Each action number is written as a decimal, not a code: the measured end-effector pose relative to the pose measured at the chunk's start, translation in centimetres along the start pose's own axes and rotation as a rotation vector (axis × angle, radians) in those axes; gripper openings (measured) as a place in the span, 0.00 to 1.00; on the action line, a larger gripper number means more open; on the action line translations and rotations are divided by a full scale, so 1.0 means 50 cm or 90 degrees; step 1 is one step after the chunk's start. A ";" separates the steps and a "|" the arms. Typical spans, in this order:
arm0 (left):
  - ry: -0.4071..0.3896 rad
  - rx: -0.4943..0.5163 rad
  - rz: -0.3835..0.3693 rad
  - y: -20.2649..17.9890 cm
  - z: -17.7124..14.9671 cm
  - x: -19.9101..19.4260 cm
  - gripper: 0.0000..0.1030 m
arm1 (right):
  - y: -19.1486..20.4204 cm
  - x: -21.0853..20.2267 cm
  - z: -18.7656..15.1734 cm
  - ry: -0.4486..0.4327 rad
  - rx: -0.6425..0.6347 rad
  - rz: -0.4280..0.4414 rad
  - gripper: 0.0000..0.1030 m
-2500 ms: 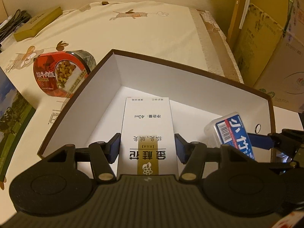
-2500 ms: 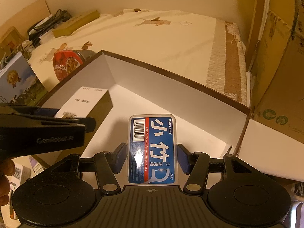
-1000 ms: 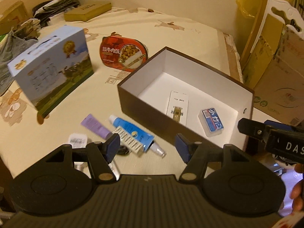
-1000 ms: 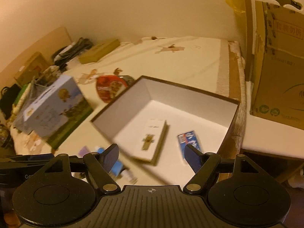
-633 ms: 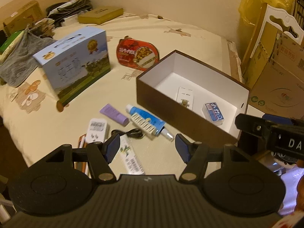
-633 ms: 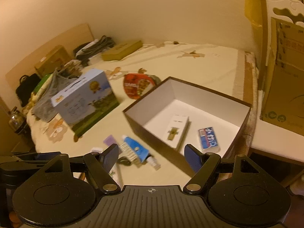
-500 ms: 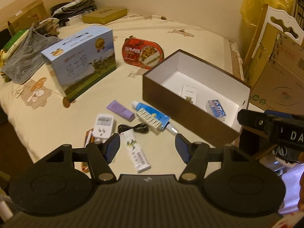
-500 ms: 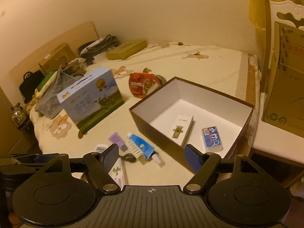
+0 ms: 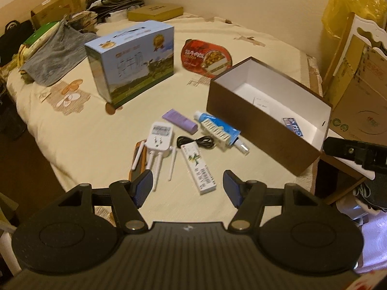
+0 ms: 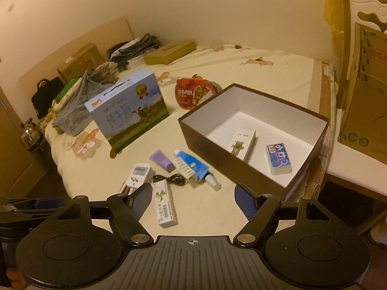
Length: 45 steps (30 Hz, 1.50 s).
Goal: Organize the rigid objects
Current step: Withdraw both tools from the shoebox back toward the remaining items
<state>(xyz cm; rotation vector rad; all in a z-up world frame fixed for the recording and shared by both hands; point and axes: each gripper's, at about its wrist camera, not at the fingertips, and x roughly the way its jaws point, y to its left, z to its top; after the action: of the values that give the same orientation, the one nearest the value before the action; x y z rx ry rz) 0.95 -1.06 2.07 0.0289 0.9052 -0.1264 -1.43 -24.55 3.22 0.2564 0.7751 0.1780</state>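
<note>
A brown box with a white inside stands on the bed at the right. In it lie a white carton and a blue floss case. In front of the box, loose on the sheet, lie a white long carton, a blue tube, a purple tube, a white plug adapter and a black cable. My left gripper hangs open above the long carton, empty. My right gripper is open too, holding nothing.
A blue milk carton box and a red food bowl stand farther back. Grey cloth and boxes crowd the far left. Cardboard boxes flank the bed's right edge. The bed's near edge drops off at the left.
Both grippers have pulled back and up from the brown box. The carton and floss case stay in the box, and the loose items in front of it have come into view.
</note>
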 end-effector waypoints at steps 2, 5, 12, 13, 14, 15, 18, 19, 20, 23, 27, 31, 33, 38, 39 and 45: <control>0.001 0.000 0.003 0.007 -0.008 -0.002 0.59 | 0.006 0.000 -0.008 0.004 -0.003 0.002 0.71; -0.001 0.001 0.002 0.015 -0.018 -0.004 0.59 | 0.014 0.003 -0.016 0.012 -0.009 0.005 0.71; -0.005 -0.010 0.002 0.033 -0.037 -0.009 0.59 | 0.035 0.013 -0.033 0.025 -0.041 0.004 0.71; -0.003 -0.011 0.004 0.036 -0.040 -0.008 0.59 | 0.036 0.015 -0.035 0.026 -0.043 0.006 0.71; -0.001 -0.013 0.006 0.040 -0.042 -0.008 0.59 | 0.037 0.016 -0.037 0.027 -0.046 0.008 0.71; 0.000 -0.015 0.008 0.042 -0.045 -0.007 0.59 | 0.039 0.017 -0.040 0.028 -0.049 0.010 0.71; 0.005 -0.019 0.012 0.050 -0.050 -0.002 0.59 | 0.044 0.027 -0.044 0.034 -0.057 0.014 0.71; 0.007 -0.019 0.012 0.051 -0.050 0.000 0.59 | 0.046 0.030 -0.046 0.036 -0.059 0.016 0.71; 0.008 -0.019 0.014 0.052 -0.052 0.002 0.59 | 0.047 0.034 -0.047 0.038 -0.060 0.017 0.71; 0.012 -0.020 0.017 0.056 -0.054 0.010 0.59 | 0.050 0.047 -0.052 0.050 -0.063 0.022 0.71; 0.011 -0.027 0.015 0.064 -0.057 0.020 0.58 | 0.051 0.066 -0.058 0.065 -0.063 0.028 0.71; 0.019 -0.029 0.020 0.070 -0.058 0.033 0.58 | 0.051 0.086 -0.063 0.079 -0.063 0.032 0.71; 0.023 -0.029 0.022 0.072 -0.059 0.040 0.58 | 0.052 0.096 -0.065 0.085 -0.062 0.035 0.71; 0.033 -0.029 0.028 0.079 -0.060 0.062 0.58 | 0.052 0.122 -0.070 0.102 -0.060 0.038 0.71; 0.035 -0.028 0.028 0.080 -0.060 0.066 0.58 | 0.052 0.127 -0.070 0.104 -0.059 0.039 0.71; 0.045 -0.028 0.033 0.090 -0.059 0.097 0.58 | 0.053 0.168 -0.071 0.120 -0.058 0.046 0.71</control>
<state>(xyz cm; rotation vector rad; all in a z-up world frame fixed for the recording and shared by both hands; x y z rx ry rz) 2.13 3.19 -3.68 0.0158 0.9767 -0.0565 1.78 -19.34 -4.03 0.1833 0.9424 0.3082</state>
